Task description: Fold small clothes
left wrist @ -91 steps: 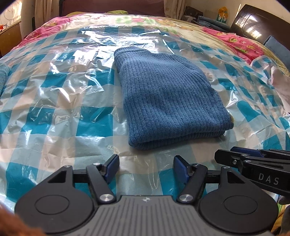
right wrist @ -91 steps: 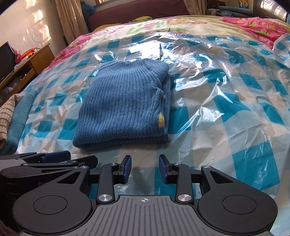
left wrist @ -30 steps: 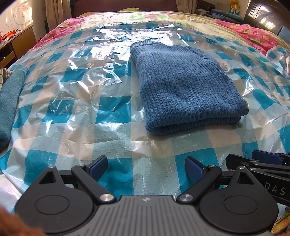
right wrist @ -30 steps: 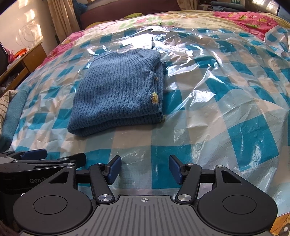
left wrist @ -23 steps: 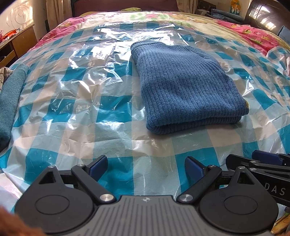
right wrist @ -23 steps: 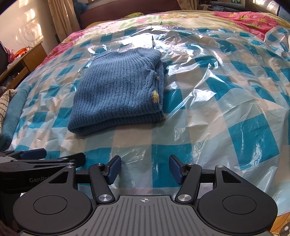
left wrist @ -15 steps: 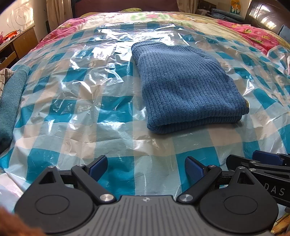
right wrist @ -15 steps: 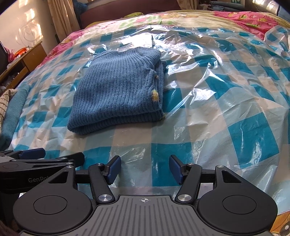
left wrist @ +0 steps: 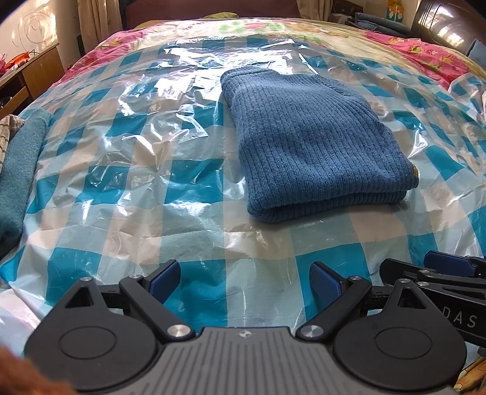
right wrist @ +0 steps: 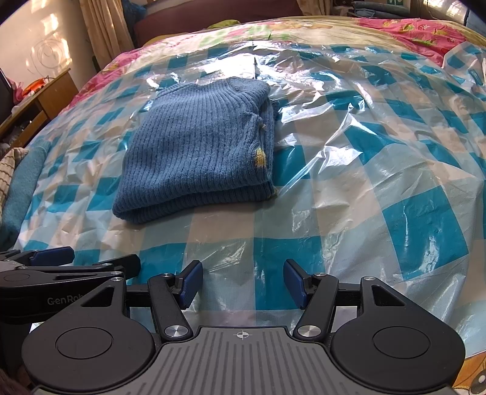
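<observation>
A blue ribbed knit sweater (left wrist: 313,139) lies folded into a neat rectangle on the blue-and-white checked plastic sheet (left wrist: 121,170) that covers the bed. It also shows in the right wrist view (right wrist: 197,152), with a small yellow patch at its right edge. My left gripper (left wrist: 244,281) is open and empty near the bed's front edge, short of the sweater. My right gripper (right wrist: 243,285) is open and empty too, beside the left one, which shows at the lower left of the right wrist view (right wrist: 60,267).
A teal towel (left wrist: 18,170) lies folded at the bed's left edge. A wooden cabinet (left wrist: 27,79) stands to the left of the bed. A pink floral bedspread (right wrist: 410,30) shows beyond the plastic sheet. A dark headboard (left wrist: 446,27) is at the far right.
Over three seconds both grippers drew back from the sweater toward the bed's front edge and their jaws opened wider. In the last second almost nothing moved.
</observation>
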